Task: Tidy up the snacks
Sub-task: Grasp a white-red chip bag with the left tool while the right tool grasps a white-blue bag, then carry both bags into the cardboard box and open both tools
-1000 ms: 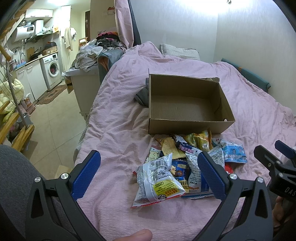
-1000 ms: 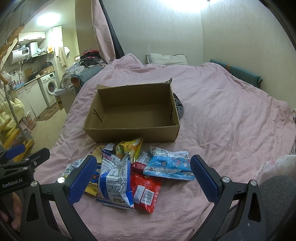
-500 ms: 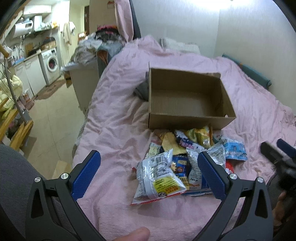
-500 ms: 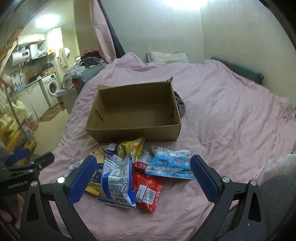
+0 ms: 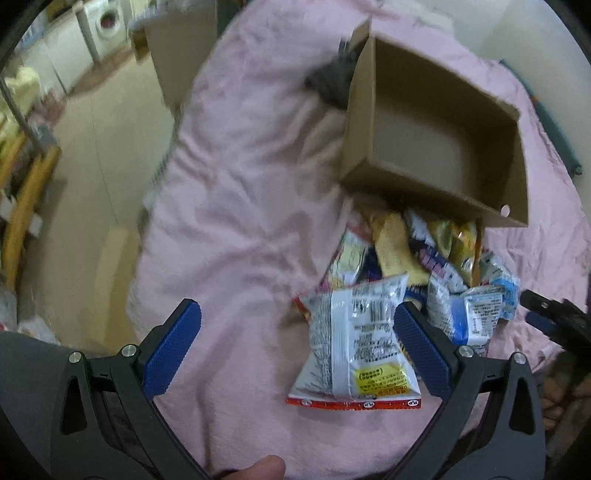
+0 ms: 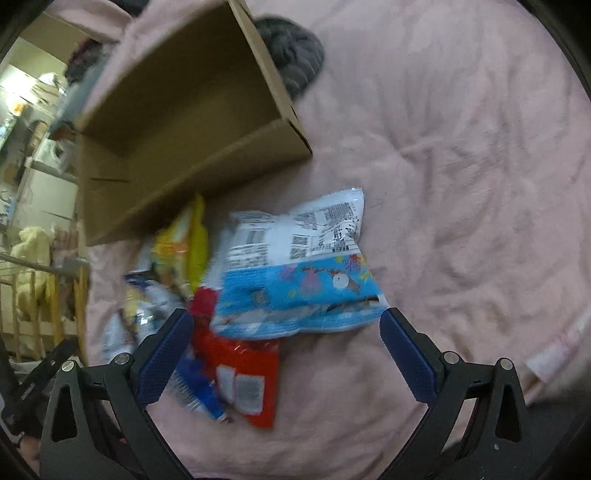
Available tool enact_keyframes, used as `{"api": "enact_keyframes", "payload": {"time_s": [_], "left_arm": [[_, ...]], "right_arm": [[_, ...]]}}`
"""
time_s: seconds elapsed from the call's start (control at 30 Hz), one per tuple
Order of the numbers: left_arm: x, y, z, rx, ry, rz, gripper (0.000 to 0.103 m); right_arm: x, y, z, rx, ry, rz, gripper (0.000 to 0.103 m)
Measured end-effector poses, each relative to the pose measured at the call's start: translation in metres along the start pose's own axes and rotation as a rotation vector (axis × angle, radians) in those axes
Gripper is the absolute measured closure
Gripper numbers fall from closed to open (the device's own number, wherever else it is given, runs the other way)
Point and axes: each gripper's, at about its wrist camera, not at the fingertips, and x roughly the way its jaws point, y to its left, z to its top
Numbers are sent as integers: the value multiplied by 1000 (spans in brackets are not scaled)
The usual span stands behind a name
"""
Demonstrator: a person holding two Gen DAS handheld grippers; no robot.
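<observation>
A pile of snack bags lies on the pink bedspread [image 5: 240, 221] in front of an open cardboard box [image 5: 436, 155] with nothing inside it. My left gripper [image 5: 295, 350] is open above the spread, its right finger beside a silver-white bag with a yellow label [image 5: 354, 339]. My right gripper [image 6: 288, 354] is open, low over a blue-and-white bag [image 6: 299, 280] that lies on a red bag [image 6: 240, 376]. A yellow bag [image 6: 184, 243] sits near the box [image 6: 184, 110]. Both views are blurred by motion.
A dark grey knitted item [image 6: 291, 55] lies behind the box. The bed's left edge drops to a tiled floor [image 5: 92, 155] with a washing machine [image 5: 107, 22] and a wooden rack [image 5: 26, 192]. A thumb [image 5: 262, 469] shows at the bottom of the left view.
Both grippers have dropped forward and tilted down toward the snack pile, so the bags and box look much larger. Both stay open and nothing has been taken hold of.
</observation>
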Motion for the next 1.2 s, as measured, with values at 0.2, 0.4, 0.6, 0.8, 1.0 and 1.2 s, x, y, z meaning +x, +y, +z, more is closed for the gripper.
{"api": "enact_keyframes", "payload": {"time_s": [0.2,0.4,0.6,0.8,1.0,1.2], "left_arm": [[38,-6,-4,-8,121,-1,0],[53,-30,-7,18,162,-68,0],[54,-53,-13,82,161,-104,7],[64,-63,-19,93,169,-99,46],[40,-54,-17,102,103,-84,54],[26,-42,-12,86,42,-57,55]], "right_arm": [[29,1,20,1,28,-29,0],[45,4,30,-10,56,-18,0],[50,5,33,8,60,2,0],[51,9,27,-50,44,-63,10],[36,10,20,-95,-8,-74,32],[12,5,12,-80,-83,-52,35]]}}
